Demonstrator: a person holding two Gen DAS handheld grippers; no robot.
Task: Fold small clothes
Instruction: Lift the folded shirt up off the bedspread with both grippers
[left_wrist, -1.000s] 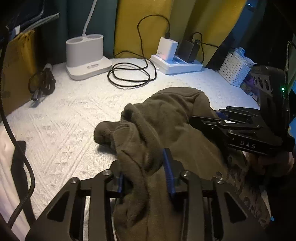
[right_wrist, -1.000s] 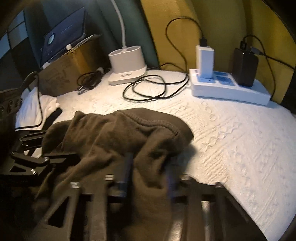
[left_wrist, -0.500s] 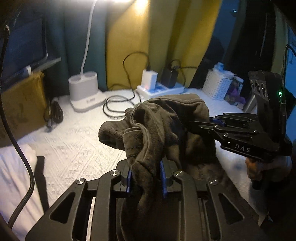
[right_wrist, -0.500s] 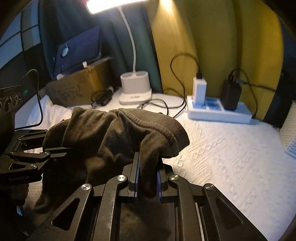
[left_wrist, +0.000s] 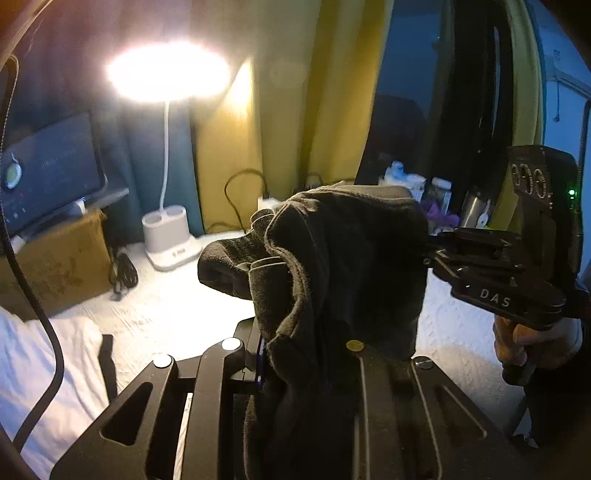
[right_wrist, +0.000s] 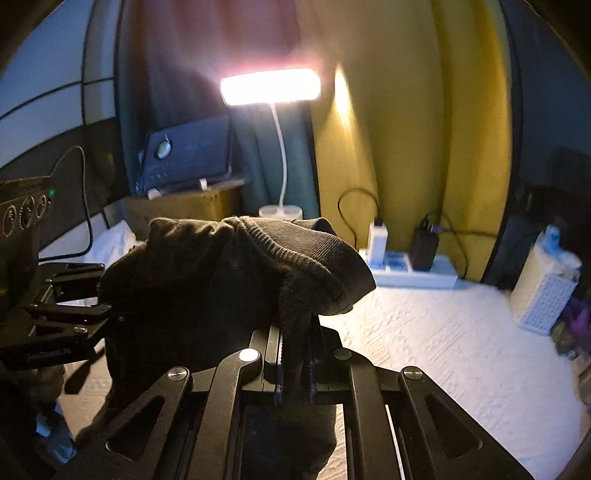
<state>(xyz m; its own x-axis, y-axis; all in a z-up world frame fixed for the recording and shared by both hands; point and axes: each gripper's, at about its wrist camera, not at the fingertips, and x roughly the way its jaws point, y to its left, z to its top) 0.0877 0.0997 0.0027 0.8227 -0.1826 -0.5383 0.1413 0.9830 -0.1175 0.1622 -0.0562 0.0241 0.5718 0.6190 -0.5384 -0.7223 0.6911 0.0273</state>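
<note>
A dark olive-brown garment (left_wrist: 343, 266) hangs bunched in the air between both grippers, lifted off the white textured bed surface (left_wrist: 173, 306). My left gripper (left_wrist: 295, 354) is shut on one edge of the garment, which drapes over its fingers. My right gripper (right_wrist: 295, 354) is shut on a ribbed edge of the garment (right_wrist: 236, 280). The right gripper also shows in the left wrist view (left_wrist: 436, 254), level with the garment's right side. The left gripper shows in the right wrist view (right_wrist: 107, 310) at the garment's left side.
A lit white desk lamp (left_wrist: 168, 236) stands at the back. A power strip with chargers and cables (right_wrist: 406, 266) lies by the yellow curtain. A cardboard box with a device (left_wrist: 55, 258) is at the left, a white basket (right_wrist: 543, 288) at the right, white cloth (left_wrist: 33, 369) front left.
Both grippers have risen and tilted up, lifting the garment off the bed. The lamp head has come into view and the bed now lies lower in both views.
</note>
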